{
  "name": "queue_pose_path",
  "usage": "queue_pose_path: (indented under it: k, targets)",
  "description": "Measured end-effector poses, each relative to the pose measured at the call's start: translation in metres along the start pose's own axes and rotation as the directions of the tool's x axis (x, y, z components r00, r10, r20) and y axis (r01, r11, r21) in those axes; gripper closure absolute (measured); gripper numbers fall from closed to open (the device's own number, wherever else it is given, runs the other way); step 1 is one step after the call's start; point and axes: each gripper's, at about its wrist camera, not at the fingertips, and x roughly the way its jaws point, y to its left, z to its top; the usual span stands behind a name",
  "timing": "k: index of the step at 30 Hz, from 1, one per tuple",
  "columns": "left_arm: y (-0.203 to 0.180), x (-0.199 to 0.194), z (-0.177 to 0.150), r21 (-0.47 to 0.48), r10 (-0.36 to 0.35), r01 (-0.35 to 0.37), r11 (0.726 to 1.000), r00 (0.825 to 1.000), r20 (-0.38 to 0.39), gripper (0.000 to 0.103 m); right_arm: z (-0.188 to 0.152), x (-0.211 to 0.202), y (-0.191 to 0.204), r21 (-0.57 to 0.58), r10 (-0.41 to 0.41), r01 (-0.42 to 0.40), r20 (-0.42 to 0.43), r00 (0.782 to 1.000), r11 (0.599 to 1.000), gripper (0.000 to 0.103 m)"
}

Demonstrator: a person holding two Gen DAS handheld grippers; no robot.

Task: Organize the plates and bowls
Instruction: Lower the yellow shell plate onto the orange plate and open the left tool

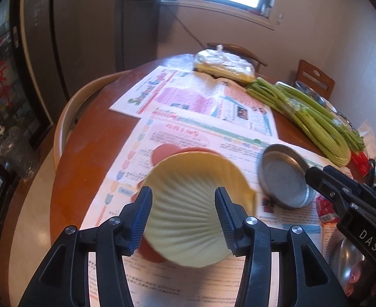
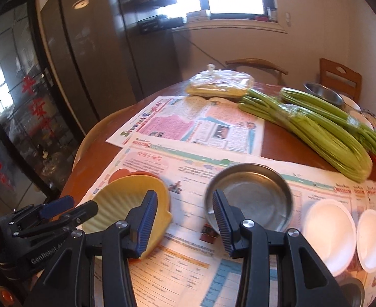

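A pale yellow ribbed dish [image 1: 188,204] [image 2: 121,199] lies on an orange-red plate [image 1: 162,153] [image 2: 126,174] on newspaper. My left gripper [image 1: 183,217] [image 2: 83,206] hovers over it, open, with the pads clear of the dish. To the right lies a shallow metal dish [image 1: 282,179] [image 2: 257,199]. My right gripper [image 2: 185,215] [image 1: 313,175] hangs between the two dishes, its jaws apart with only newspaper showing between them. One of its fingers [image 2: 221,217] overlaps the metal dish's near-left rim. Two white bowls [image 2: 328,230] [image 2: 372,238] sit at the right.
Newspaper sheets [image 1: 200,97] cover the round wooden table [image 1: 85,158]. Bundles of celery [image 2: 315,133] lie across the far right, beside a plastic bag of food [image 2: 218,81] and a steel bowl [image 2: 323,92]. Chairs stand behind the table, a tall dark cabinet to the left.
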Motion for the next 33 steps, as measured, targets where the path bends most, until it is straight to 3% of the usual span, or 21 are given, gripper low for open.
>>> queue_pose_path:
  k: [13, 26, 30, 33]
  targets:
    - [-0.073, 0.004, 0.017, 0.161, -0.065, 0.066, 0.985, 0.998, -0.012, 0.049, -0.025, -0.024, -0.06, 0.173, -0.039, 0.038, 0.002, 0.999, 0.984, 0.058]
    - [-0.127, 0.065, 0.041, 0.302, -0.069, 0.104, 0.948, 0.99, -0.127, 0.049, -0.055, -0.01, -0.078, 0.306, -0.029, 0.038, -0.033, 0.999, 0.951, 0.058]
    - [-0.132, 0.085, 0.051, 0.314, -0.058, 0.103, 0.944, 0.987, -0.148, 0.049, -0.059, 0.003, -0.082, 0.345, -0.027, 0.049, -0.067, 0.997, 0.937, 0.058]
    - [-0.132, 0.095, 0.054, 0.293, -0.091, 0.14, 0.946, 0.981, -0.174, 0.049, -0.061, 0.013, -0.083, 0.363, -0.033, 0.062, -0.086, 0.996, 0.93, 0.058]
